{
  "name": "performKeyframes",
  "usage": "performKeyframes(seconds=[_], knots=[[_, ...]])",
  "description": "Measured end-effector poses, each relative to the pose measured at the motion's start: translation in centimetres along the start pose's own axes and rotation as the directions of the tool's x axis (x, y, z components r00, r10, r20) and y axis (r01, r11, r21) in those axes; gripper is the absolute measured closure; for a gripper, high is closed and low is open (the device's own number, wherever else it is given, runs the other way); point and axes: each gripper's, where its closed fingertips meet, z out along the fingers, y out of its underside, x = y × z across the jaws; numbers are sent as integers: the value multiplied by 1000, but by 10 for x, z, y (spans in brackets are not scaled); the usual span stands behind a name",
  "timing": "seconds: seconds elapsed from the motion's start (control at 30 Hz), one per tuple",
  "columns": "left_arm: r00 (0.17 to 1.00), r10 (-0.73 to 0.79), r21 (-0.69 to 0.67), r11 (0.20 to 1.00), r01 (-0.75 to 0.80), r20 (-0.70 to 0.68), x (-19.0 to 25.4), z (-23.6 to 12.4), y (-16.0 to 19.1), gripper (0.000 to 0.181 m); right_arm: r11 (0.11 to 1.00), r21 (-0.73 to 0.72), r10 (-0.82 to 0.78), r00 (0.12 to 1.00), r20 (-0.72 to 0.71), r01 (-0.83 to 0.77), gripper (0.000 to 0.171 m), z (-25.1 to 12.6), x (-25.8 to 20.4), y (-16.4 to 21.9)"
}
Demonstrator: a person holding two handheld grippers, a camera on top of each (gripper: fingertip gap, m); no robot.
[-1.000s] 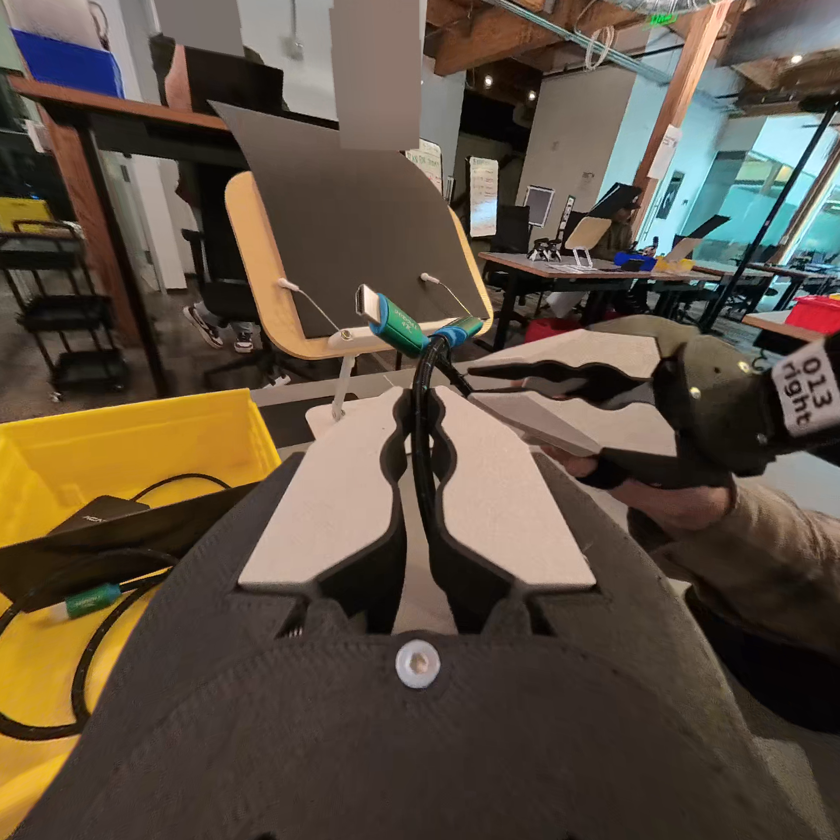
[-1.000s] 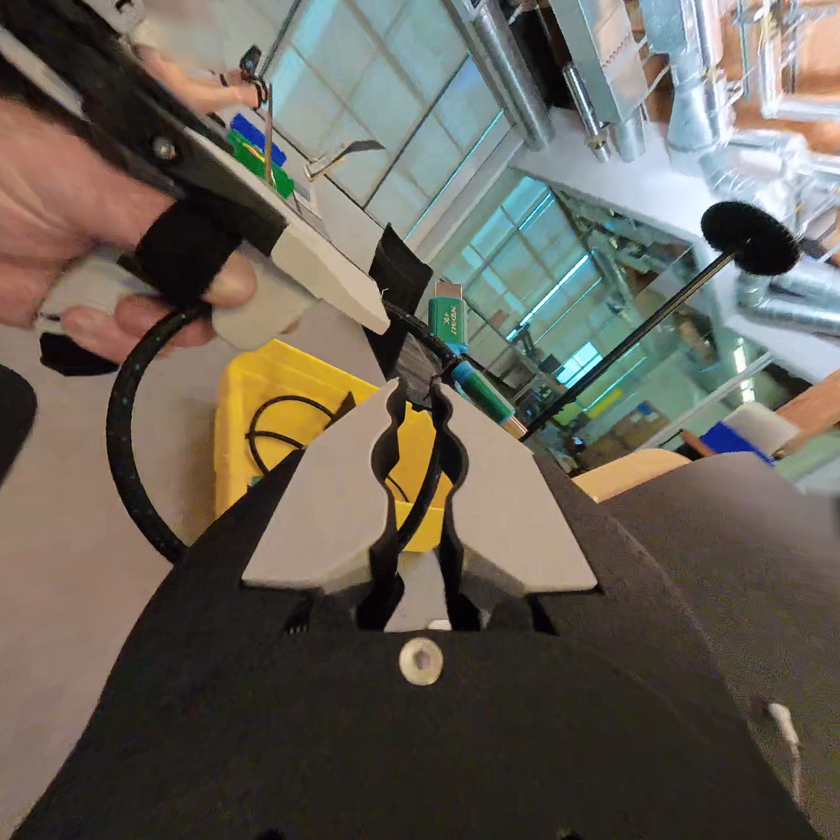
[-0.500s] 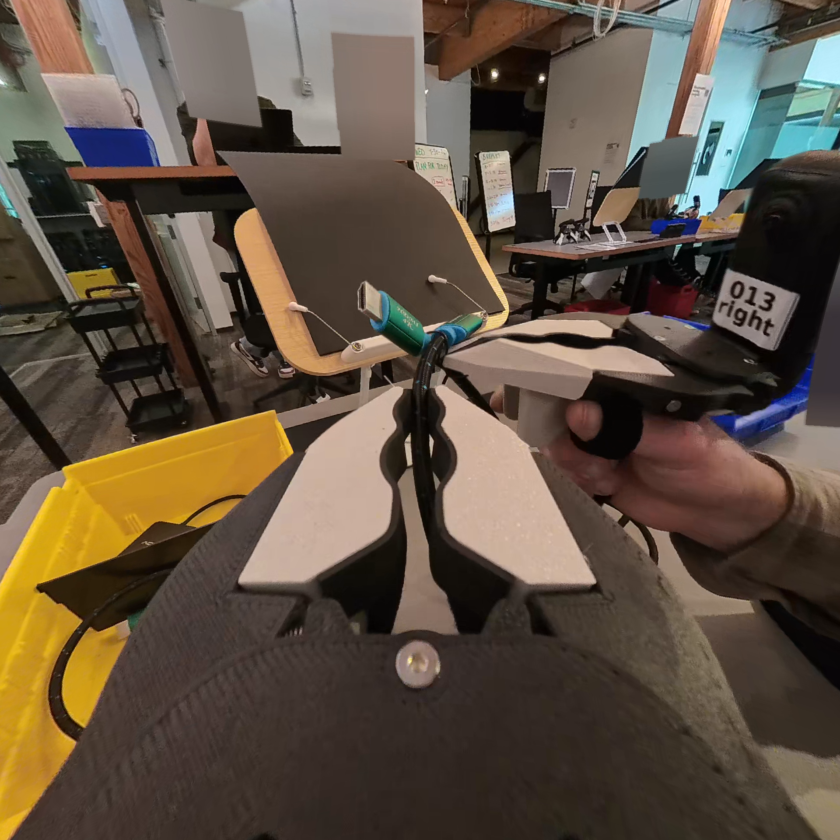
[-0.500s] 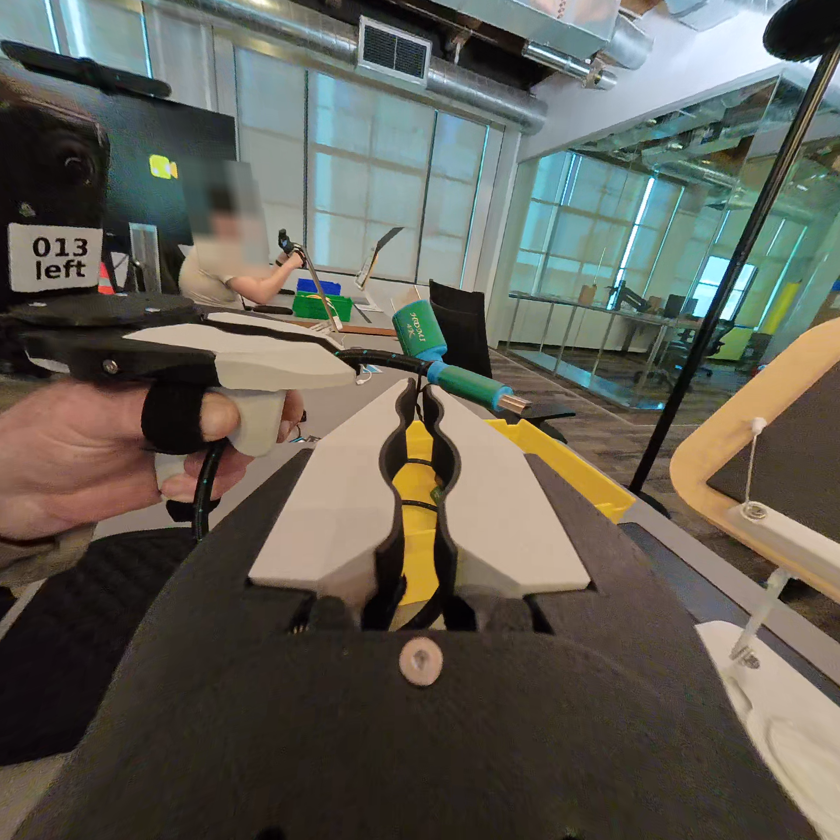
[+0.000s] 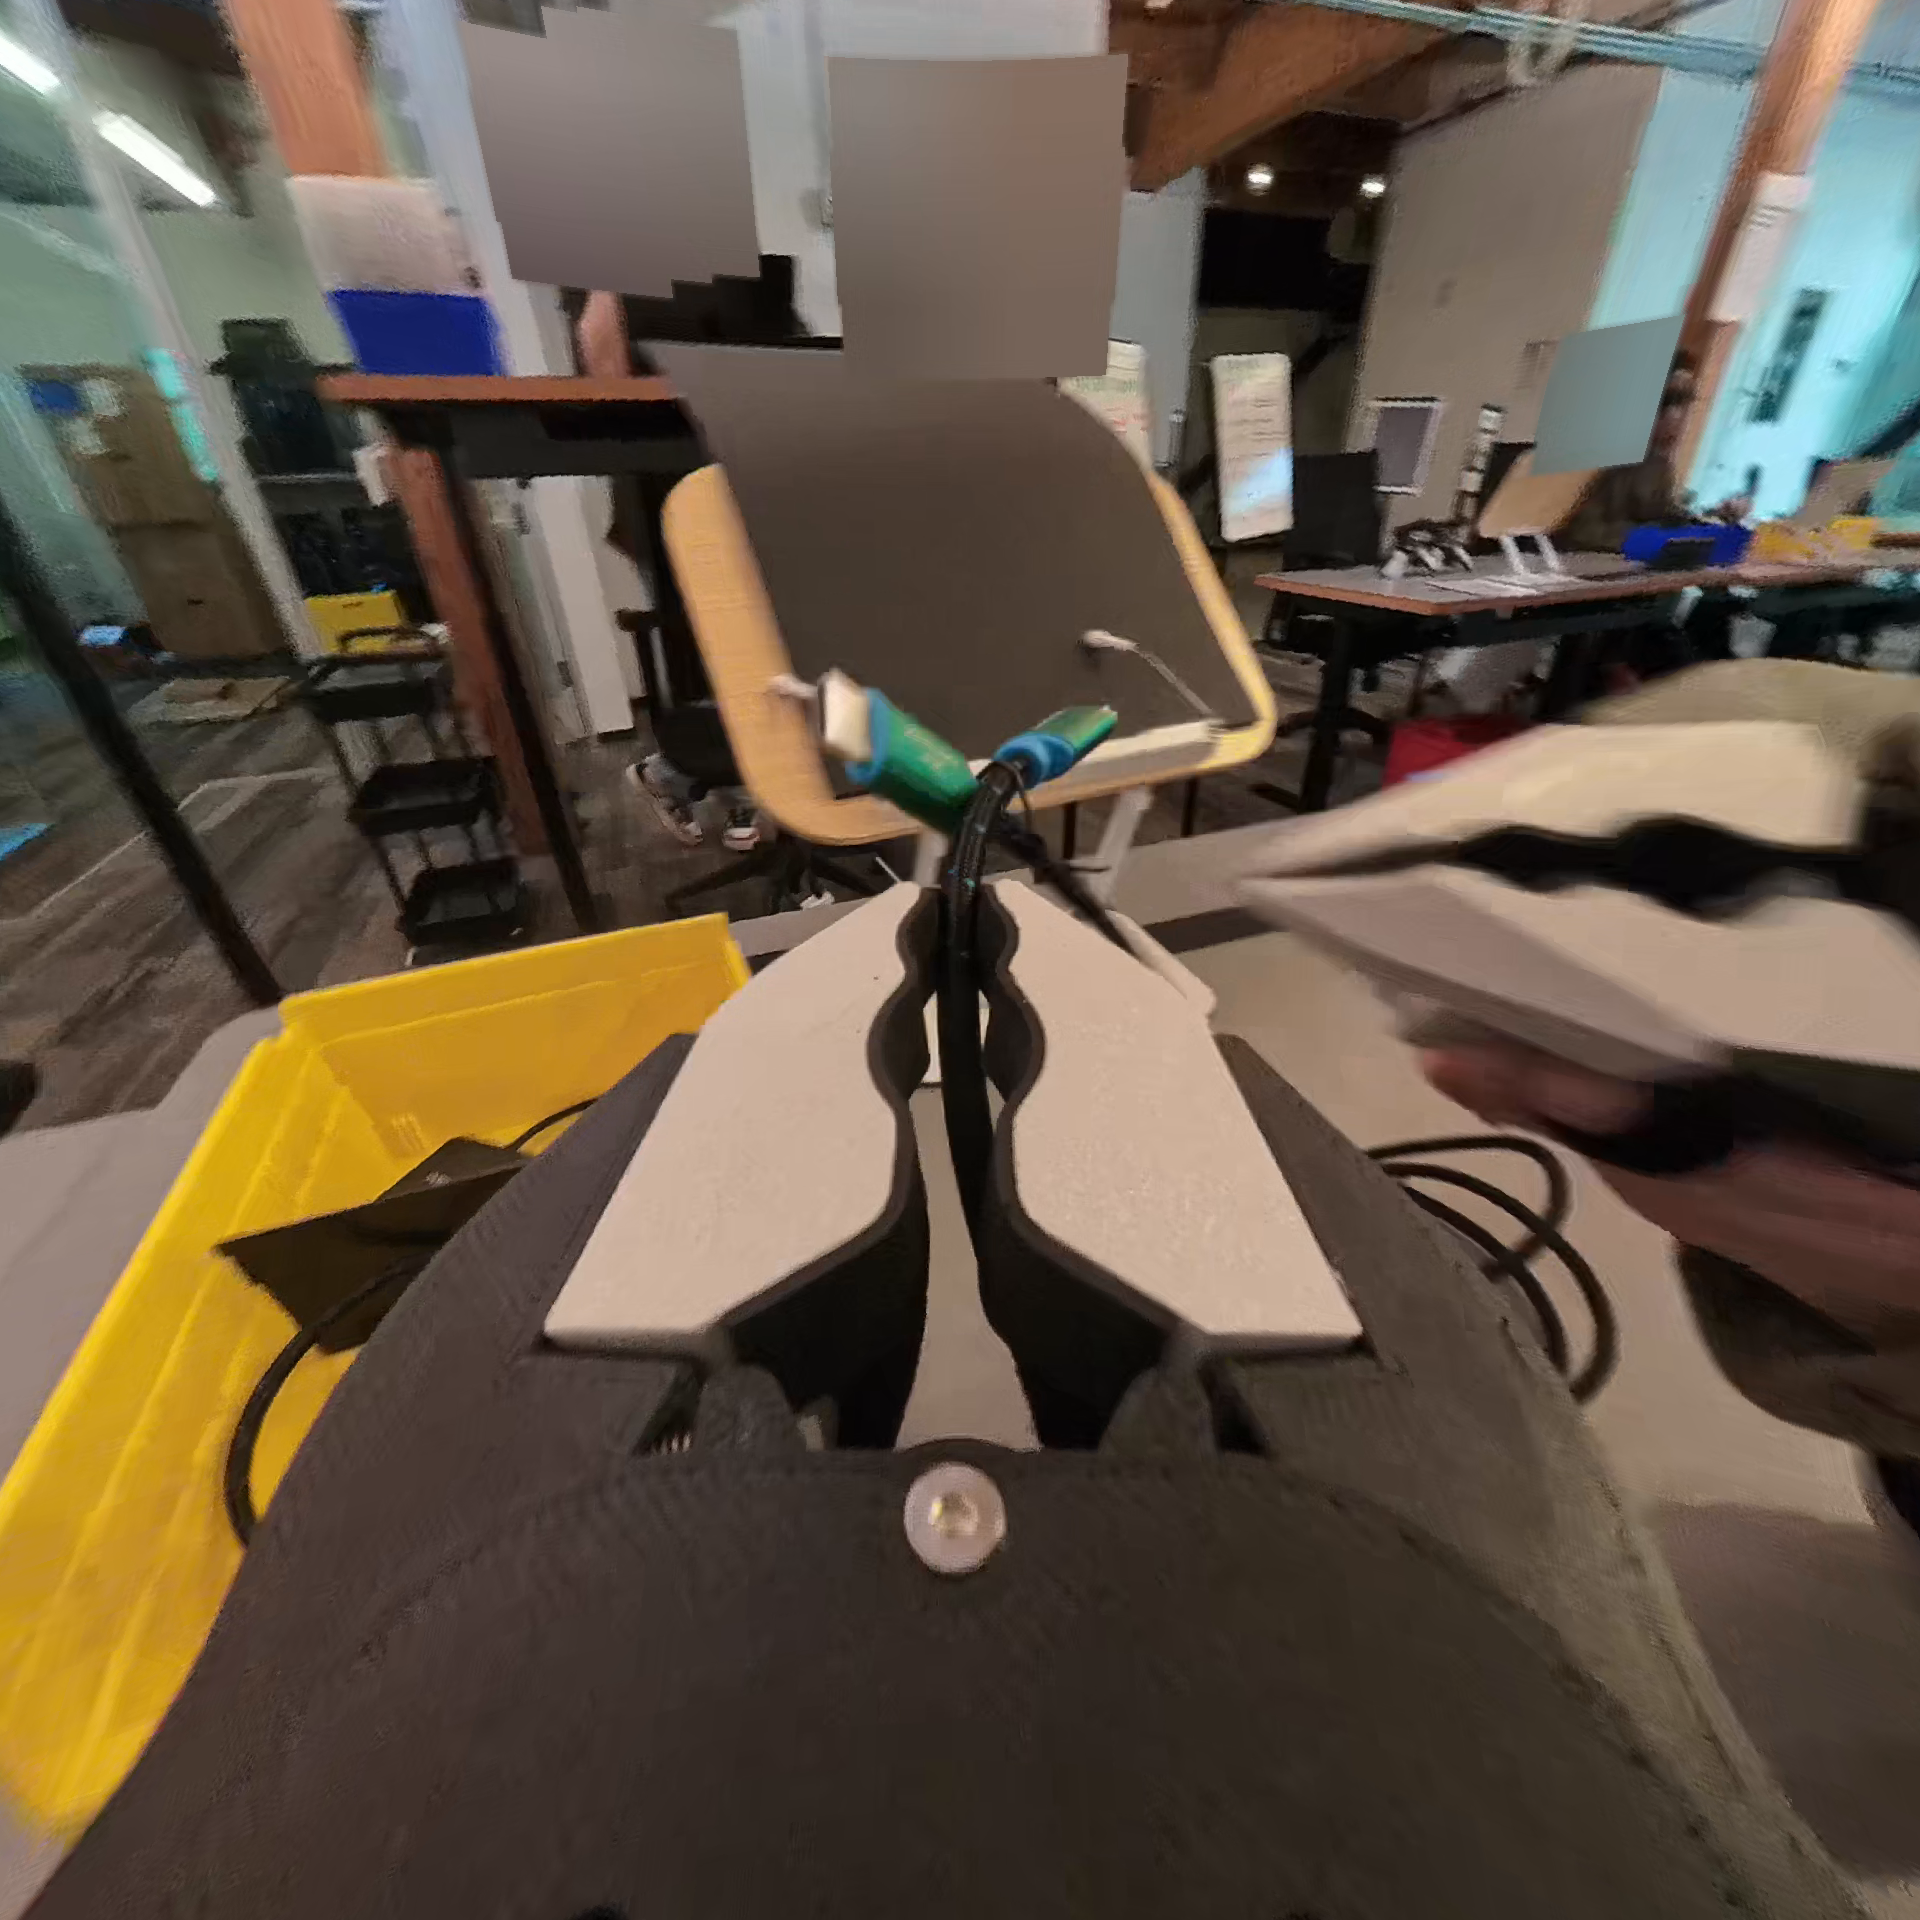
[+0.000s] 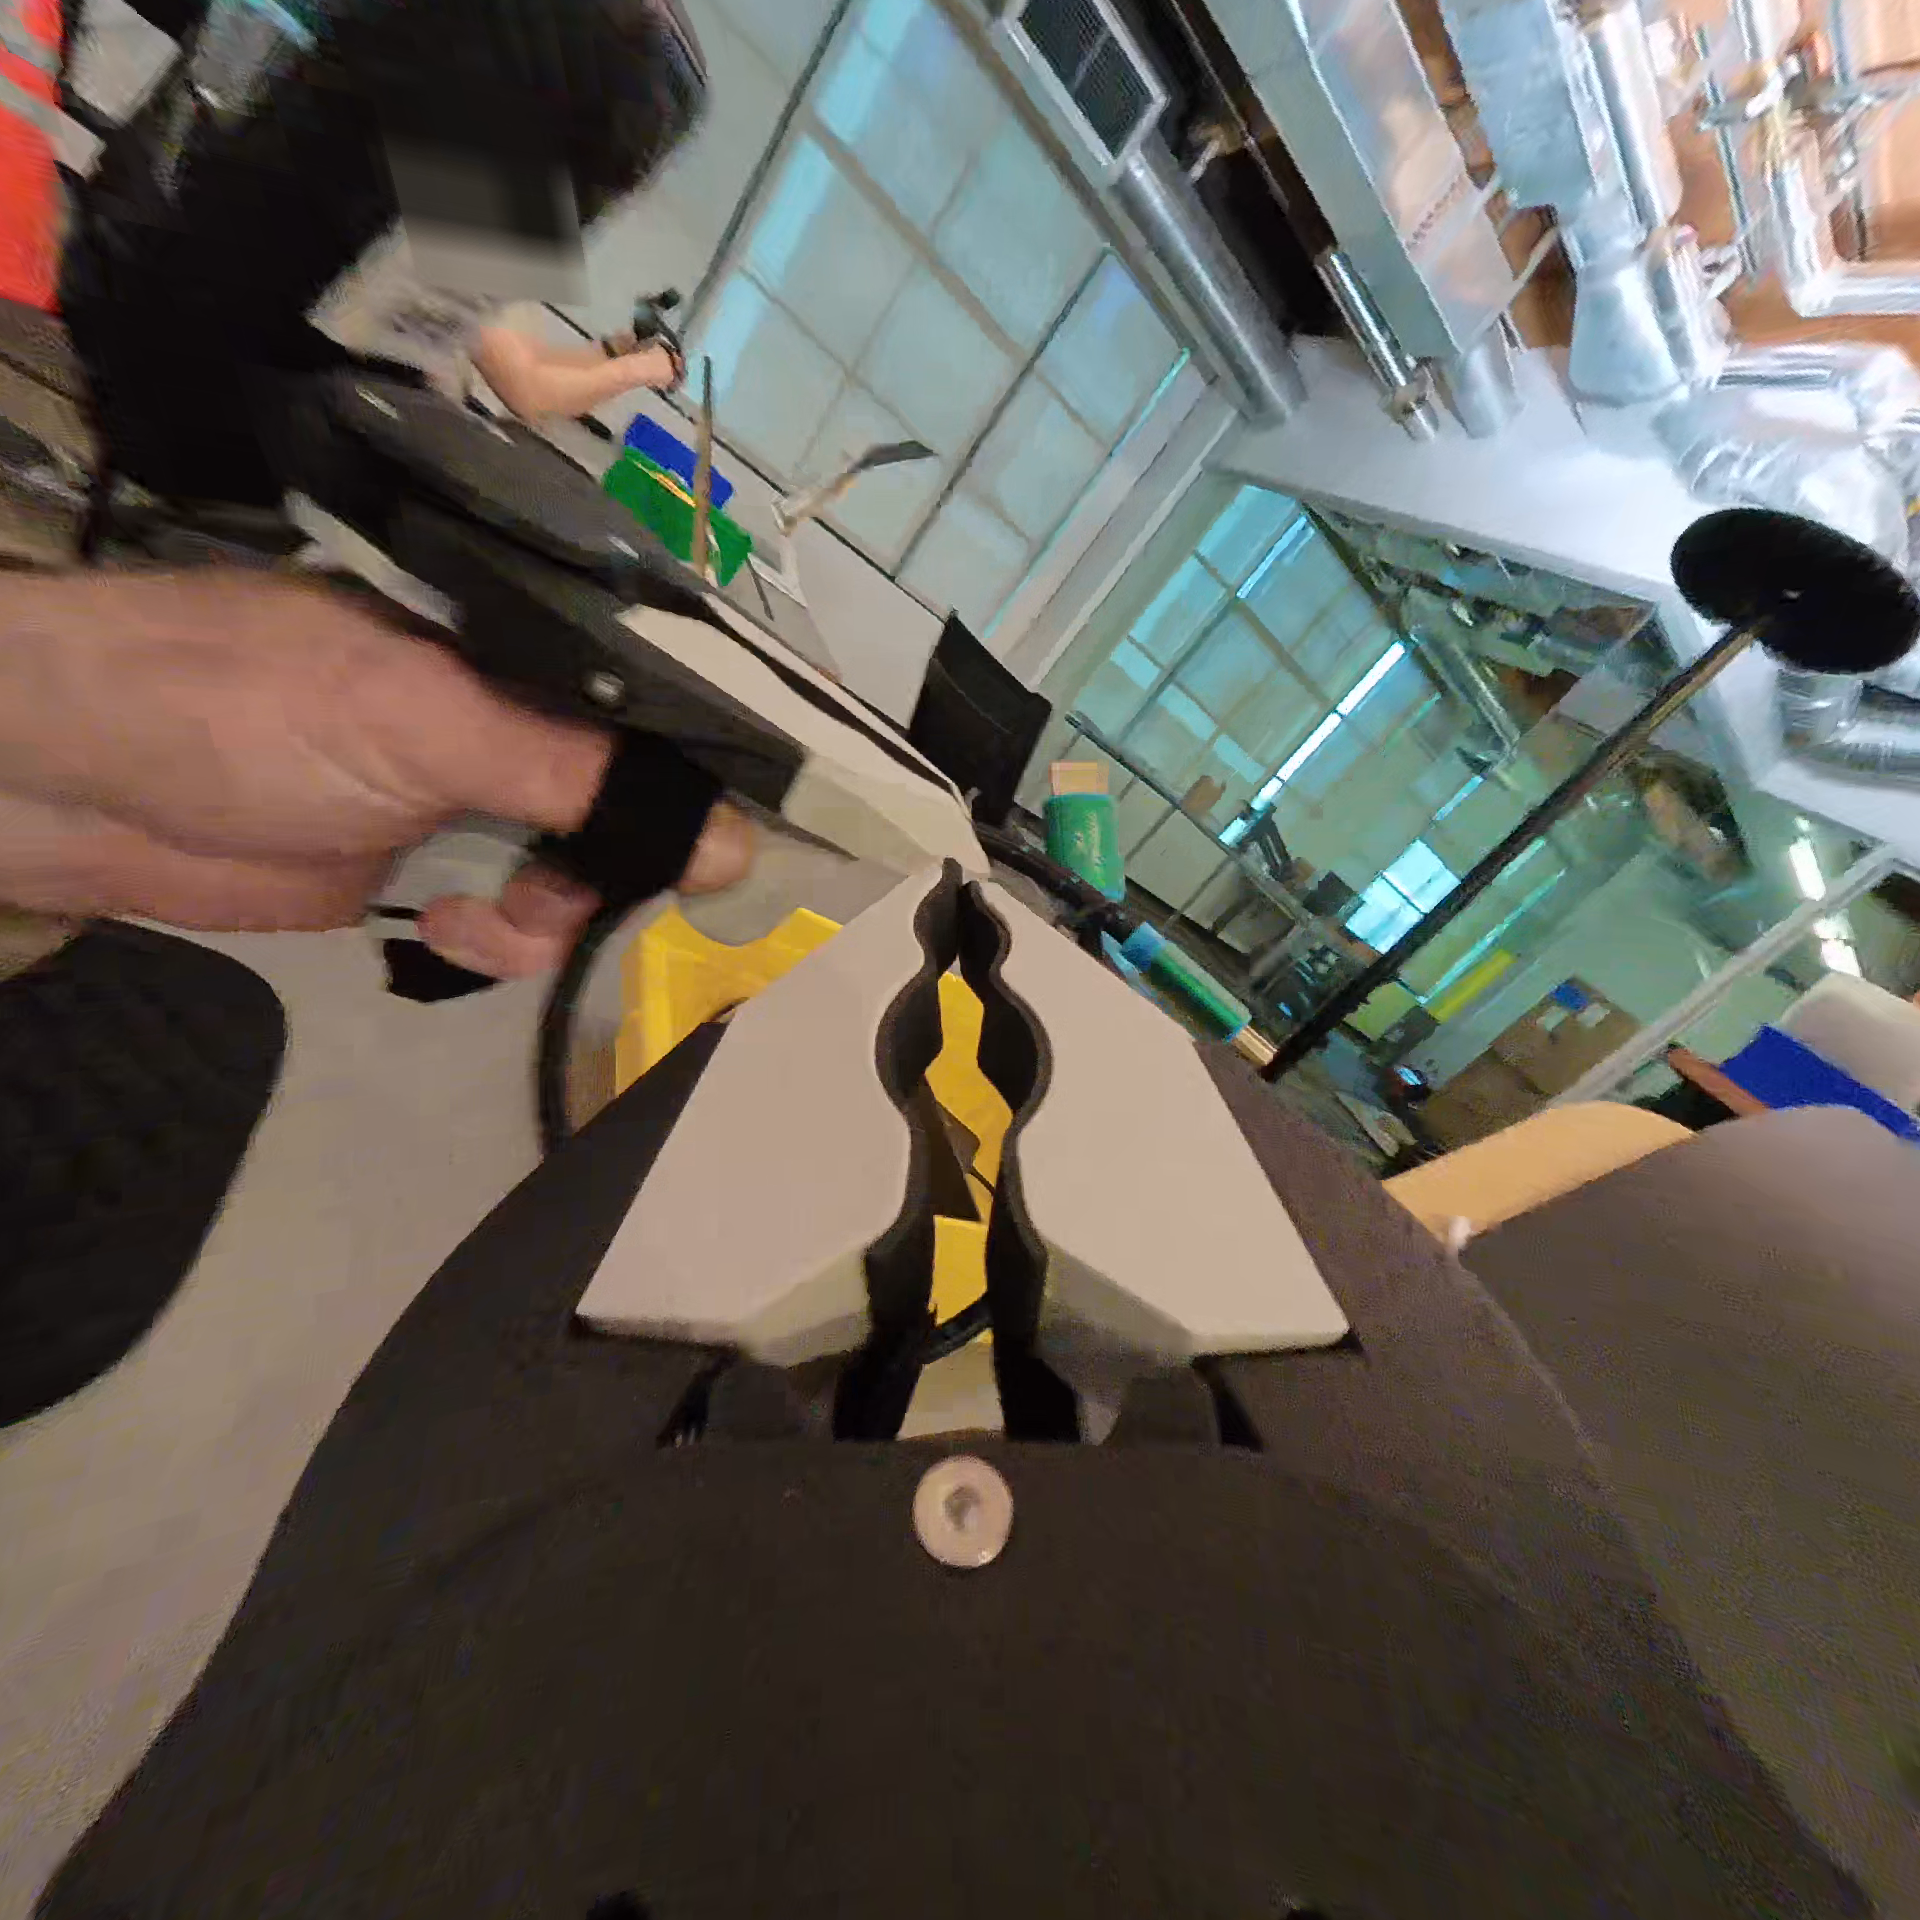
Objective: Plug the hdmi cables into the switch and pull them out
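hdmi cables [image 5: 961,1039] | left fingers [image 5: 769,1122] clenched on them | right fingers [image 6: 1143,1122] closed, empty

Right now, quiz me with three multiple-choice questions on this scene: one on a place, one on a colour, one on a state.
1. Where does the black switch box lie?
A. in the yellow bin
B. on the wooden chair
C. in the right gripper

2. What colour are the plug bodies?
A. red
B. green
C. white

3. How is the left gripper?
A. wide open
B. shut on a plug
C. shut on the black cable

Answers:
1 A: the black switch box sits inside the yellow bin.
2 B: both plug bodies are green.
3 C: the left gripper pinches the black cable below the plugs.
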Motion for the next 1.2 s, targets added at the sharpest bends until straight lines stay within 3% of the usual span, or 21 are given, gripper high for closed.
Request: performKeyframes(seconds=[0.07,0.13,0.23,0.3,0.43,0.47,0.53,0.63,0.93,1.07,1.2], knots=[[999,-31,11,999,30,12,-23,-1,-2,175,996,23,85,996,40,-85,171,0,-4,-7],[1000,29,20,999,-29,2,-21,-6,-8,175,998,-39,61,993,102,-58,171,1,-1,9],[995,97,13,995,-97,3,-16,-6,-10,176,988,-47,154,974,165,-148,171,-7,12,11],[993,116,9,993,-116,9,-15,-5,-8,175,991,-24,131,984,117,-129,171,-10,22,8],[985,171,1,985,-171,-6,4,-2,0,175,971,-45,240,967,91,-237,171,0,18,13],[981,196,2,981,-196,-7,10,-1,0,175,956,-38,294,953,76,-292,160,3,19,15],[974,227,10,974,-227,-9,20,-2,0,175,927,-54,375,923,81,-372,152,7,17,21],[972,234,20,972,-234,-8,26,-3,-2,175,881,-12,473,878,76,-473,169,6,23,19],[978,211,49,977,-210,-10,31,-5,-5,175,714,53,685,711,158,-699,171,6,23,14],[983,178,74,982,-175,-42,37,-7,-8,175,581,114,752,585,302,-806,171,1,23,5],[989,76,63,996,-68,-127,40,-6,-5,175,575,142,707,577,409,-806,171,-7,21,-3]])
